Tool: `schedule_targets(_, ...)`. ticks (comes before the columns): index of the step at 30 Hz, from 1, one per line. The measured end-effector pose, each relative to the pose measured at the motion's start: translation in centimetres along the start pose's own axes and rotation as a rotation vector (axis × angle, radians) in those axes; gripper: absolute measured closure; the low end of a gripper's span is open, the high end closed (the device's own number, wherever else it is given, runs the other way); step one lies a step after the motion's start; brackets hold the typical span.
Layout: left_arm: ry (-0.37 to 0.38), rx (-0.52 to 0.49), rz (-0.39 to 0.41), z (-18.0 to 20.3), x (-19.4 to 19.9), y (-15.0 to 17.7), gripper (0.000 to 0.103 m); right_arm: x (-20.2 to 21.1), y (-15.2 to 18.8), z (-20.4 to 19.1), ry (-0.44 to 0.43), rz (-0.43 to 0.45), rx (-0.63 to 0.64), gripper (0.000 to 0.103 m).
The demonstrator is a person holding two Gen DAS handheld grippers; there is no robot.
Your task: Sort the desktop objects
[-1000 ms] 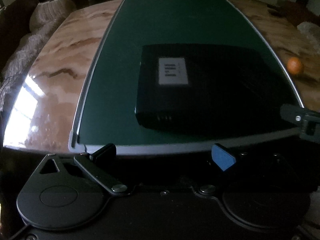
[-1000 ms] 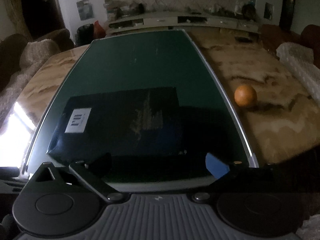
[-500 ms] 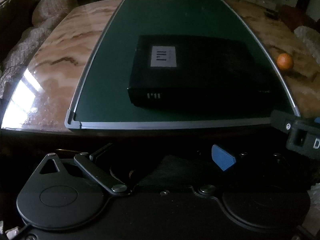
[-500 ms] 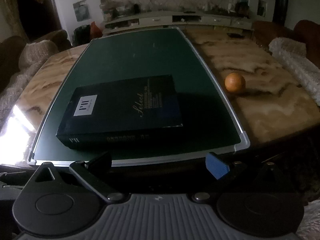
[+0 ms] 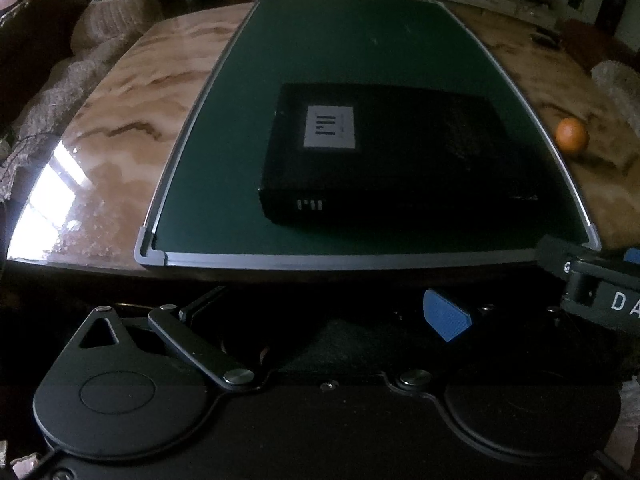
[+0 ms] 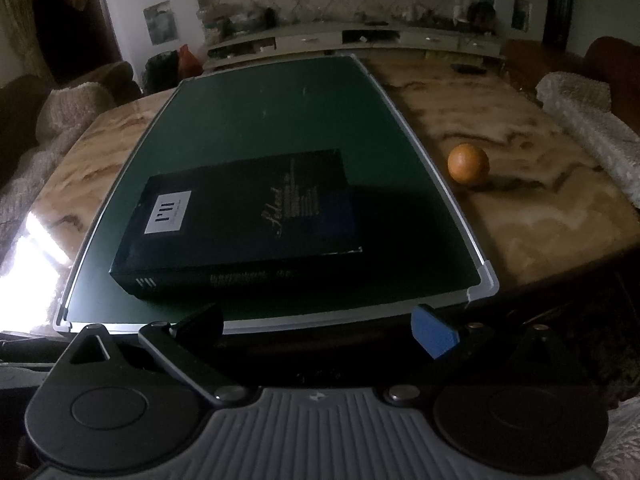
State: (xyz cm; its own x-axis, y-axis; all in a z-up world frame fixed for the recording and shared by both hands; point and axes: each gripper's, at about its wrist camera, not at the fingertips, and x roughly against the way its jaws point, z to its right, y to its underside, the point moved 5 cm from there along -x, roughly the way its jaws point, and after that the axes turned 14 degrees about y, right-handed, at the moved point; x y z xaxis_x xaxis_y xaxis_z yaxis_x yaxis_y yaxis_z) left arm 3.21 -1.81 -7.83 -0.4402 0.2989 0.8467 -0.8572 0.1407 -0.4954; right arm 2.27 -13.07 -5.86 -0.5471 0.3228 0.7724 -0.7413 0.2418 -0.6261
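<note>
We hold our left gripper (image 5: 320, 312) low, in front of the near edge of the marble table (image 5: 120, 128). Its two fingers stand wide apart with nothing between them. Our right gripper (image 6: 316, 326) is the same: fingers spread, nothing held, just before the near frame of the green board (image 6: 260, 120).

The black box (image 6: 240, 216) lies flat on the green board, ahead of both grippers. From the right gripper it is ahead and a little to the left, close to the near frame; from the left gripper it is straight ahead and a little to the right. A white label (image 6: 168, 212) sits on its top, at the left end. Neither gripper touches the box.

The orange (image 6: 468, 164) rests on the marble, ahead and to the right of the right gripper, just beside the right frame of the board but not on it. In the left wrist view, part of the right gripper shows at the right edge.
</note>
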Motion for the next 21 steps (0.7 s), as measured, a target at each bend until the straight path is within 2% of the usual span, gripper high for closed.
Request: schedule_targets(21, -0.006, -0.005, -0.006, -0.11, -0.5, -0.29, 0.0, -0.35, 0.01, -0.47, -0.002, -0.007, 0.01, 0.0)
